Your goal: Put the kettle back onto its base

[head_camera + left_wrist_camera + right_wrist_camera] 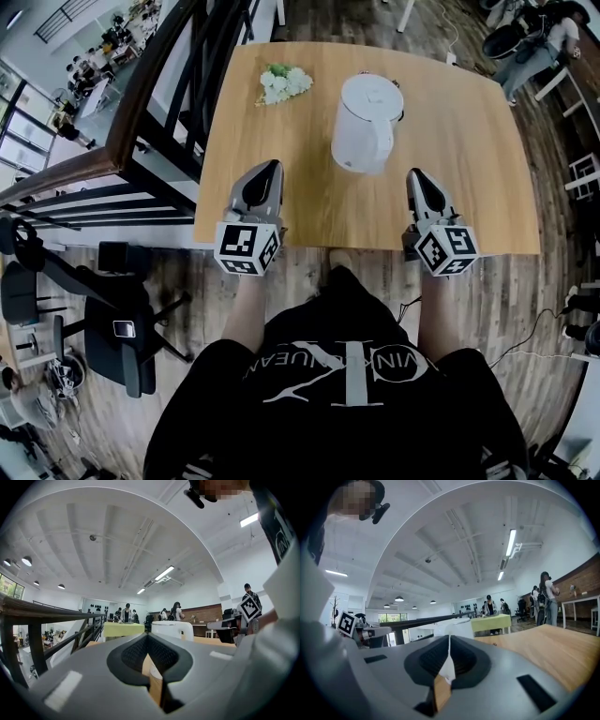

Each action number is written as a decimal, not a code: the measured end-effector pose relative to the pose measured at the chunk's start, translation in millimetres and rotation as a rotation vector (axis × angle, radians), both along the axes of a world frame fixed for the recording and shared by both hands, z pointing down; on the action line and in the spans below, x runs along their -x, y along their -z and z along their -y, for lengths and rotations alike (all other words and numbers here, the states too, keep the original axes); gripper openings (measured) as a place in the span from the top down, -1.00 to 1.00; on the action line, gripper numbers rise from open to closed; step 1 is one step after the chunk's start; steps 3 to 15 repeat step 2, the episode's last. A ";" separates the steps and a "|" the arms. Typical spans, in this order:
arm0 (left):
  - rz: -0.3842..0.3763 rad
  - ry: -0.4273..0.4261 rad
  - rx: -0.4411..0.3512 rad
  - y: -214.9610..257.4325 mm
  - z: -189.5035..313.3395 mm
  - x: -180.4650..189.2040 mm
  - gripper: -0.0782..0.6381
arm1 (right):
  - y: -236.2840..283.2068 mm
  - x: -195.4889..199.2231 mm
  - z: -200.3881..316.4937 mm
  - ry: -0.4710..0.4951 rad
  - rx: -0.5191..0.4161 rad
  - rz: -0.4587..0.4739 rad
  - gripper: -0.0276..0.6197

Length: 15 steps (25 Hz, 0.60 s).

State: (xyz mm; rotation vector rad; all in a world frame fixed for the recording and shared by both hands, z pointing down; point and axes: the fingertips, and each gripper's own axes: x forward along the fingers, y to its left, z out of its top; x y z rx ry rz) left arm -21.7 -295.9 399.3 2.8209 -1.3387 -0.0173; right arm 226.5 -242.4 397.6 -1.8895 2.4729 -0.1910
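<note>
A white kettle (366, 122) stands upright near the middle of the wooden table (478, 187), lid on; no separate base shows beneath or beside it. Both grippers hover level over the table's near edge, a good way short of the kettle. My left gripper (270, 171) is to the kettle's near left, its jaws meeting at the tips with nothing between them. My right gripper (415, 176) is to the near right, jaws shut and empty too. The kettle (173, 629) shows just above the left gripper (147, 635), and the kettle (452, 628) pokes up behind the right gripper (449, 637).
A small bunch of white flowers (284, 82) lies on the table's far left part. A dark railing (141, 122) runs along the table's left side. An office chair (112, 328) stands on the floor at the lower left. People stand at distant tables.
</note>
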 end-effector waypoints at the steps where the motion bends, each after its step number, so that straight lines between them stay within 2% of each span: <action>1: 0.001 -0.001 0.001 -0.4 0.4 -1.2 0.77 | -0.3 -0.4 0.5 0.002 0.001 0.000 0.85; 15: 0.002 -0.002 0.001 -0.8 0.7 -2.4 0.77 | -0.7 -0.9 0.9 0.003 0.002 0.001 0.85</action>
